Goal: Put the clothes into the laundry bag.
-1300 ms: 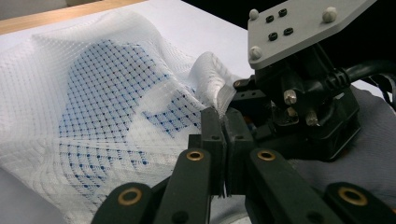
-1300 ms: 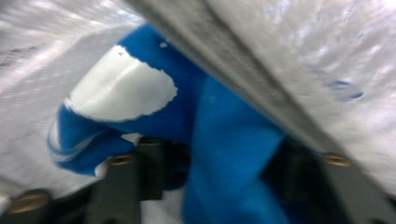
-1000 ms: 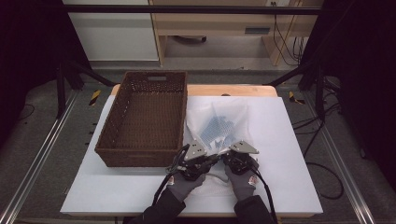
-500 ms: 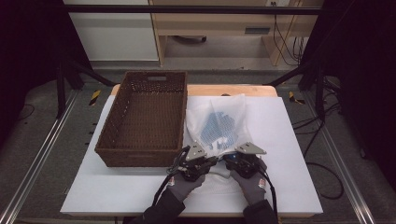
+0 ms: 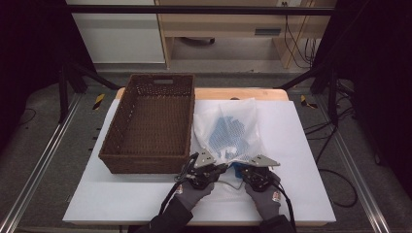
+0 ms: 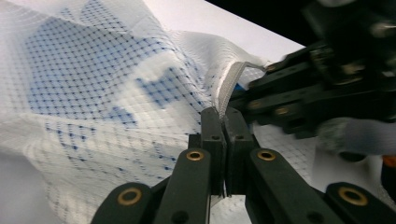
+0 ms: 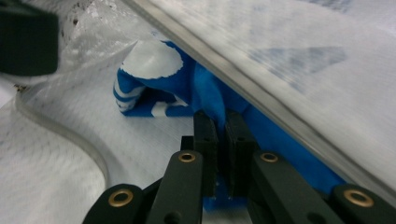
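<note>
A white mesh bag with blue cloth inside lies on the white table, right of the wicker basket. My left gripper is at the bag's near edge, shut on the bag's grey rim, which it holds up. My right gripper reaches into the bag's mouth. Its jaws have just been closing and now pinch the blue cloth between the pads, under the bag's raised rim. The right gripper's black body is close beside my left gripper.
The brown basket is empty and stands a hand's width left of the bag. Bare white tabletop stretches to the right of the bag and along the near edge. Dark frame rails run along both sides of the table.
My right gripper has shifted a little to the right at the bag's near edge. The left hand and the bag have stayed where they were.
</note>
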{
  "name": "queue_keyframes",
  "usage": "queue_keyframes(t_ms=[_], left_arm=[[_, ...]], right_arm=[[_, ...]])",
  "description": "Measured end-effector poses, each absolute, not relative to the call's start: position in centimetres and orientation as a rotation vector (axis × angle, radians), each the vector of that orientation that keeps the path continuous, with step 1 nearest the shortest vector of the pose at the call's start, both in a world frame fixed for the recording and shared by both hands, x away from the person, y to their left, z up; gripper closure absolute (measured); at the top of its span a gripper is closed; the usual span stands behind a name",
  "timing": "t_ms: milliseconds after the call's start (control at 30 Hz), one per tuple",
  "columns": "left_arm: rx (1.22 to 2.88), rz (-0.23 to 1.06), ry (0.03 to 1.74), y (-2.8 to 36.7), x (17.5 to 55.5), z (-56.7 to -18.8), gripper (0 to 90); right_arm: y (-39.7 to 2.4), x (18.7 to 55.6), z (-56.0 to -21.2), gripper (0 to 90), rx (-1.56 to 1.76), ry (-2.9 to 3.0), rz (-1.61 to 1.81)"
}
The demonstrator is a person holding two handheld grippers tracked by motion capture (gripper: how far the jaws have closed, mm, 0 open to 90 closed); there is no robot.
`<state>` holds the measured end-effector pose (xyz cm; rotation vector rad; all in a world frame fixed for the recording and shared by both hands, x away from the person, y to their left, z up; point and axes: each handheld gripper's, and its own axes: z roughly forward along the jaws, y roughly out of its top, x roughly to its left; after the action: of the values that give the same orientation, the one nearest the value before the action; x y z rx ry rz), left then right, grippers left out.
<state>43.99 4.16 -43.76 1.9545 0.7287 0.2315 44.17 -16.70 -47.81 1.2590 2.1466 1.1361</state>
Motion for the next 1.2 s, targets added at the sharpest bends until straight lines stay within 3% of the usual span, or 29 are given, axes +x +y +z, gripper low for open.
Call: queue_keyframes(t_ms=[233,400,567,733,967,1200], left_arm=[[1.937,0.235,0.673,4.1,42.9,-42.7,88.7],[1.963,0.216,0.687,4.0,43.2,-43.5,88.7],[1.994,0.194,0.721,4.1,43.6,-44.9,88.6],[2.010,0.203,0.737,4.2,43.9,-45.3,88.5],[2.057,0.189,0.765,3.6,44.3,-46.2,86.8],[2.082,0.199,0.771,4.7,43.6,-45.8,70.9]], right_arm=[[-14.6,46.8,-46.5,85.4,1.291,1.991,1.215],[-14.5,48.2,-47.6,81.3,1.331,1.973,1.092],[-15.6,47.1,-47.5,61.2,1.308,2.048,1.092],[-18.1,43.6,-46.5,52.1,1.242,2.113,1.191],[-21.3,40.9,-44.9,52.2,1.173,2.073,1.286],[-23.0,42.2,-43.5,53.1,1.221,1.940,1.305]])
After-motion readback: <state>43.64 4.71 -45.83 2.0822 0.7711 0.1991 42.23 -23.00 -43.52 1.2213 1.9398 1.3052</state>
